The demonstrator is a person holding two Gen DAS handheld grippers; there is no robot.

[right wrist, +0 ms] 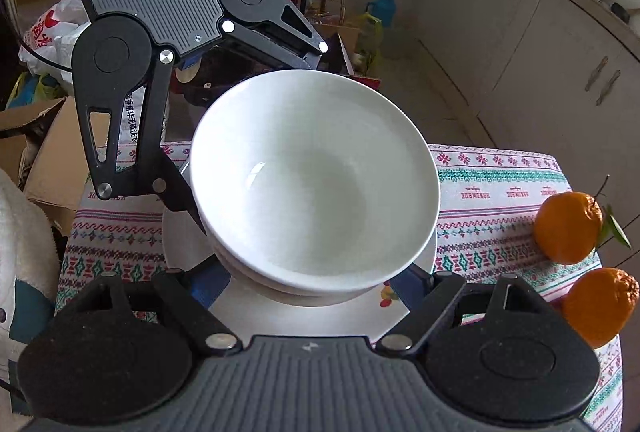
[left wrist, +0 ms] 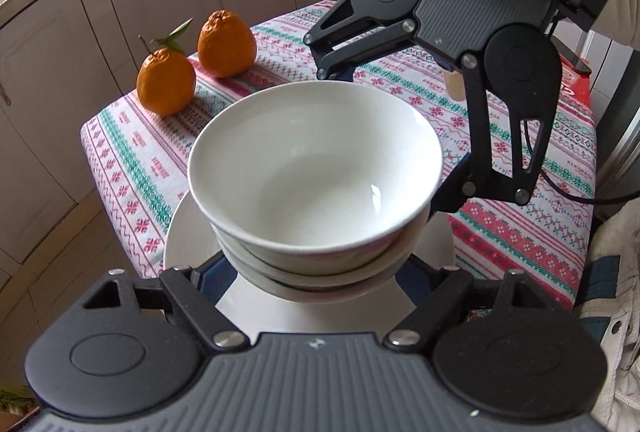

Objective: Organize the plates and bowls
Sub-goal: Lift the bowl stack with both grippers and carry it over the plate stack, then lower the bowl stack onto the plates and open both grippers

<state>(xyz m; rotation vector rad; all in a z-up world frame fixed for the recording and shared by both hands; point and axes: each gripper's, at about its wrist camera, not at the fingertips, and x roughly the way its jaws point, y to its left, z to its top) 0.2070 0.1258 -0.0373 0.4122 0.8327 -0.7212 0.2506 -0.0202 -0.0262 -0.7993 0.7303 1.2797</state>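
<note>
A stack of white bowls (left wrist: 316,172) (right wrist: 316,172) stands on a white plate (left wrist: 180,236) (right wrist: 180,244) on the patterned tablecloth. My left gripper (left wrist: 316,284) (right wrist: 256,136) is wide open, with a finger on each side of the stack's base. My right gripper (right wrist: 312,284) (left wrist: 384,136) is also wide open and straddles the stack from the opposite side. The fingertips of both are mostly hidden behind the bowls, so I cannot tell whether any of them touch the bowls.
Two oranges (left wrist: 166,80) (left wrist: 227,44) lie on the small table (left wrist: 120,136), also shown in the right wrist view (right wrist: 568,226) (right wrist: 598,306). Kitchen cabinets (left wrist: 60,52) stand beyond. Cardboard boxes (right wrist: 48,152) and bags lie on the floor.
</note>
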